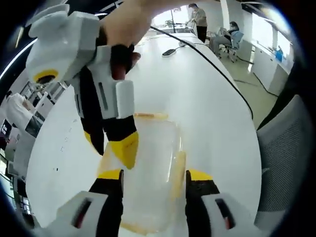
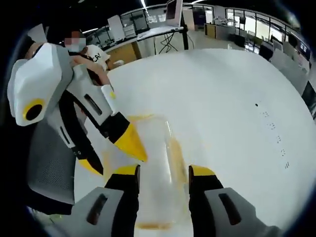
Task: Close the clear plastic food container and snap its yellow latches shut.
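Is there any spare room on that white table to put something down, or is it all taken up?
Plenty. The white table lies bare beyond the clear container, out toward some small dark specks. On the other side, bare top runs up to a dark phone-like object and a black cable. It is crowded only at the container, where both grippers meet.

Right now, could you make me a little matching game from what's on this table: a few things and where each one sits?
Things:
1. container
2. phone
3. cable
4. chair

Places:
a. far down the table
b. beside the table's edge
c. between the tongs
d. trailing across the tabletop

Pairs: 1-c, 2-a, 3-d, 4-b
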